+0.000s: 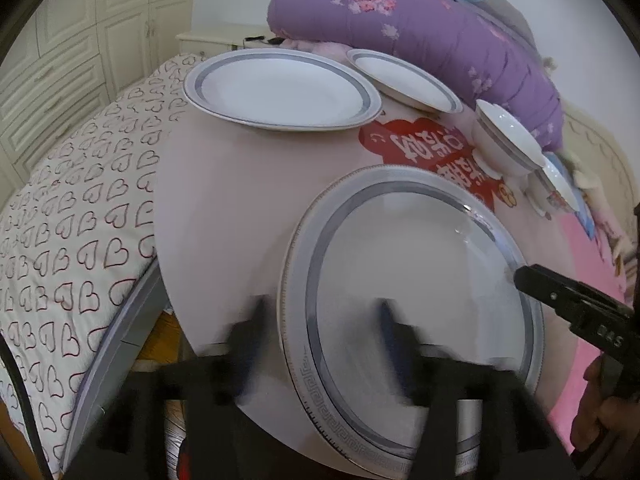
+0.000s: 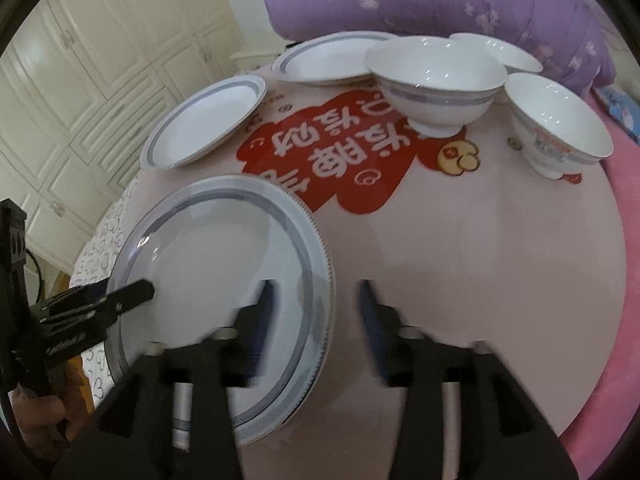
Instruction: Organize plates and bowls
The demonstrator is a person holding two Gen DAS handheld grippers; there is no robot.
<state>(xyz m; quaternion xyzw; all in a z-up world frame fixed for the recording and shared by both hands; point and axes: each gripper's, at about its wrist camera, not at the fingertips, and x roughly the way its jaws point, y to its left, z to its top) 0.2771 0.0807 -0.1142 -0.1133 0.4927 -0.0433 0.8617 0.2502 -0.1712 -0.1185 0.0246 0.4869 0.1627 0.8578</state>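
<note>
plate (image 1: pixel 404 280) w/ grey rim flat on table (image 1: pixel 224 216), left gripper (image 1: pixel 320 332) & right gripper (image 2: pixel 316 316) both open, straddling its edges, gripping nothing

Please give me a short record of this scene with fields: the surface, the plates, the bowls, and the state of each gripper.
surface: round pink table with a red printed design
nearest item: large white plate with grey key-pattern rim, flat on the table
other plates: two white grey-banded plates at the far side
bowls: white grey-banded bowl, white bowl with red print, a third bowl partly hidden behind
left gripper: open, straddling the large plate's rim
right gripper: open, straddling the opposite rim
background: purple floral quilt
</note>
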